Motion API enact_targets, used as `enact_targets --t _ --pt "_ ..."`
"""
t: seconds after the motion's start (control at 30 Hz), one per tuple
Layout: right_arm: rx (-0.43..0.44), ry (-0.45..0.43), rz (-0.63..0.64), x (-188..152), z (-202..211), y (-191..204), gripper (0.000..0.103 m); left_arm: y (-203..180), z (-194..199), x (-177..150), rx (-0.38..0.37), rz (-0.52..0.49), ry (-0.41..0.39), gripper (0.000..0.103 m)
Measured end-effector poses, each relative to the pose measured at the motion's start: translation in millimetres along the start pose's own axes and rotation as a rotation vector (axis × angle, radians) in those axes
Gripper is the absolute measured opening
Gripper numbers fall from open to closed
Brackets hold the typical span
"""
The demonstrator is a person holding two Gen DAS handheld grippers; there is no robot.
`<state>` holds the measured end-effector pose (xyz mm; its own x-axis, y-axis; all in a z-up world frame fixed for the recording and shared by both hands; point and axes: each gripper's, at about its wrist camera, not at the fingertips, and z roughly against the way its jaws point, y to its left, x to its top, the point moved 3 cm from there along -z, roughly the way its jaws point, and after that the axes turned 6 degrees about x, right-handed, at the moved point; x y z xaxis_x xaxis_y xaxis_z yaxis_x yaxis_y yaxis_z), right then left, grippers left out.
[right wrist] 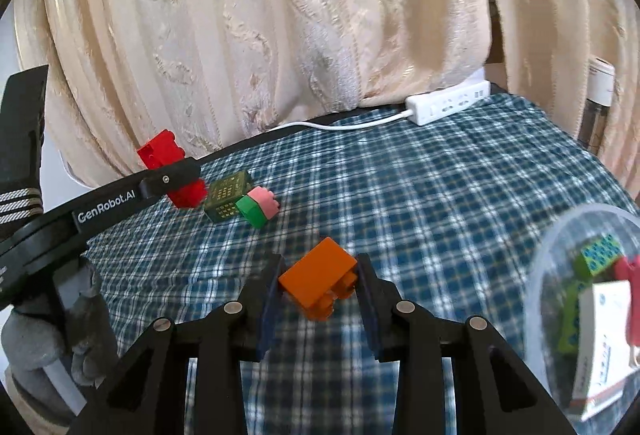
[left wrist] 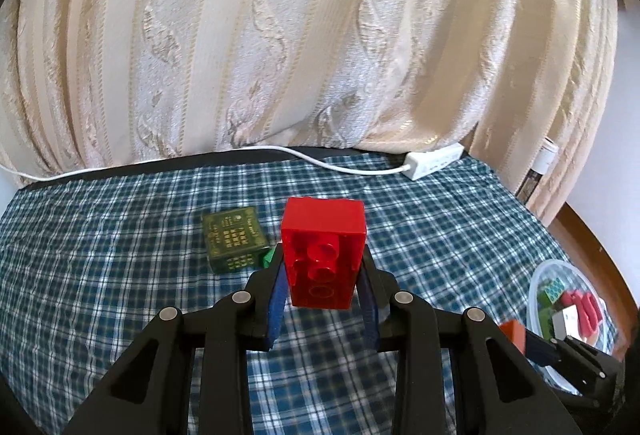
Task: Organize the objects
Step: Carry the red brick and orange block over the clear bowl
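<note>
Left wrist view, left tongs (left wrist: 325, 277): pinching a red brick (left wrist: 323, 251) by its two sides, studs facing the camera, held clear above the checked cloth (left wrist: 120, 255).
Left wrist view, beyond the left tongs: a dark green patterned block (left wrist: 233, 238) lies on the cloth just left of the brick, with a corner of a green brick (left wrist: 269, 258) showing beside it.
Left wrist view, far back: a white power strip (left wrist: 434, 159) and its cable lie along the curtain (left wrist: 280, 35).
Left wrist view, right of the left tongs: the clear bowl (left wrist: 538, 279) sits low at the edge, already holding several pieces; the right tongs reach in just before it with something orange.
Right wrist view, right tongs (right wrist: 319, 281): clamped on an orange brick (right wrist: 318, 277), tilted, lifted off the cloth.
Right wrist view, right of the right tongs: the bowl is near, its rim close to the right finger.
Right wrist view, far left of the right tongs: the left tongs hold the red brick; a pink brick (right wrist: 266, 201) rests against the green one and the dark block.
Step in hand: both bricks look to be in carriage toward the bowl.
Next move: likely swing the orange brick over the rim and let go; then the red one, keeping the two tongs from crowding each other.
</note>
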<state>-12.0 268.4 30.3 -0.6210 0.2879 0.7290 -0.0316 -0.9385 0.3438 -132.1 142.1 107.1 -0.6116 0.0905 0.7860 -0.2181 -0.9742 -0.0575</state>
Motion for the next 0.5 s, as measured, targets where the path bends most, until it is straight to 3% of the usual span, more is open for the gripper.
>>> enact_targets --t 0.5 --pt "-0.065 -0.092 -0.093 -17 66 -52 0.038 -48 15 -22 -0.053 -0.084 0.009 0.033"
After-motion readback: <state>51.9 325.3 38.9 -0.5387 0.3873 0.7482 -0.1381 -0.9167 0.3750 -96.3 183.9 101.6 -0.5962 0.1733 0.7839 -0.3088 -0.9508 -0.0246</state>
